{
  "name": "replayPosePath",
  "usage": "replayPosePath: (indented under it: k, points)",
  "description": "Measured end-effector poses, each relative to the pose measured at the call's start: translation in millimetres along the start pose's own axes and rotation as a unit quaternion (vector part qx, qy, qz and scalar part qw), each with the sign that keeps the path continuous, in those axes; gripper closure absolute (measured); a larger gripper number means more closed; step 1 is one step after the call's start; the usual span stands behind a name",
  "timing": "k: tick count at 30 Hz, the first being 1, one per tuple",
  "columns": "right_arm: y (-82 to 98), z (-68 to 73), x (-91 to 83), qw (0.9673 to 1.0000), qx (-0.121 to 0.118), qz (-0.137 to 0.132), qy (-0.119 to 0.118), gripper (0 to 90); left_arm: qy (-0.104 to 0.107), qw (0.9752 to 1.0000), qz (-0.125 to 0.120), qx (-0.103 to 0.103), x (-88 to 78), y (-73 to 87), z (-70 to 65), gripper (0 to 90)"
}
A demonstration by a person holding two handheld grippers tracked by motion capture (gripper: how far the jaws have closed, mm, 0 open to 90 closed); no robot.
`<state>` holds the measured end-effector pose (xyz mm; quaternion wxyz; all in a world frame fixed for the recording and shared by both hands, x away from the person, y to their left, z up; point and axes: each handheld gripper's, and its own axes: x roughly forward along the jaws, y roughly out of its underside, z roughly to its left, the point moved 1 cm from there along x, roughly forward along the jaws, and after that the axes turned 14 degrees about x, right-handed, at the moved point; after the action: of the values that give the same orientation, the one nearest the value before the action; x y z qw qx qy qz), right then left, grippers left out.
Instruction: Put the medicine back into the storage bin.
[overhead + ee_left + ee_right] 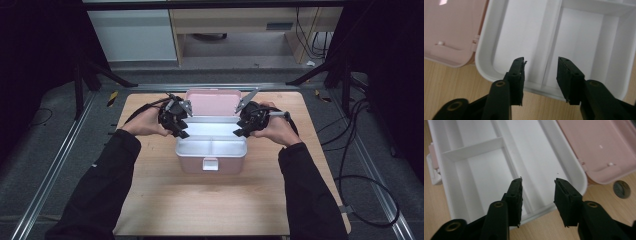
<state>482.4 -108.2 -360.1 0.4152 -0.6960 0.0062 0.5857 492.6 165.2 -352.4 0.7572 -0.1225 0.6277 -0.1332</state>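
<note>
- Box (210, 162): pink, at the middle of the desk (165, 200), lid (212, 102) swung up at the back, white tray (584, 37) inside split into compartments.
- Left gripper (181, 129): at the tray's left end, jaws partly apart above the rim, nothing between them.
- Right gripper (239, 127): at the tray's right end, jaws partly apart, nothing between them.
- Round disc (621, 189): on the desk, just beside the lid.
</note>
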Motion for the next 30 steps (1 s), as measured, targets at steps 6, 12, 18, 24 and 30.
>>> replayPosePath:
  k: [6, 12, 18, 24, 30]
  points:
    - [7.8, 3.9, -16.0, 0.9975, 0.043, -0.048, 0.027, 46.8, -0.056, 0.9959, -0.043, -0.056, -21.3, 15.3, -6.7, 48.8]
    - [12.5, -3.9, -26.6, 0.9897, 0.100, -0.081, 0.063, 43.7, -0.095, 0.9848, -0.061, -0.132, -24.6, 35.9, -6.7, 43.5]
    - [17.7, -17.1, -33.6, 0.9761, 0.167, -0.114, 0.080, 39.8, -0.144, 0.9667, -0.100, -0.187, -20.4, 47.0, 1.7, 40.1]
    - [24.3, -26.6, -29.1, 0.9709, 0.177, -0.122, 0.105, 34.9, -0.174, 0.9502, -0.144, -0.215, -14.9, 47.4, 13.1, 37.2]
    - [19.5, -32.0, -27.0, 0.9622, 0.186, -0.155, 0.125, 33.0, -0.185, 0.9402, -0.159, -0.238, -4.3, 48.3, 22.5, 34.3]
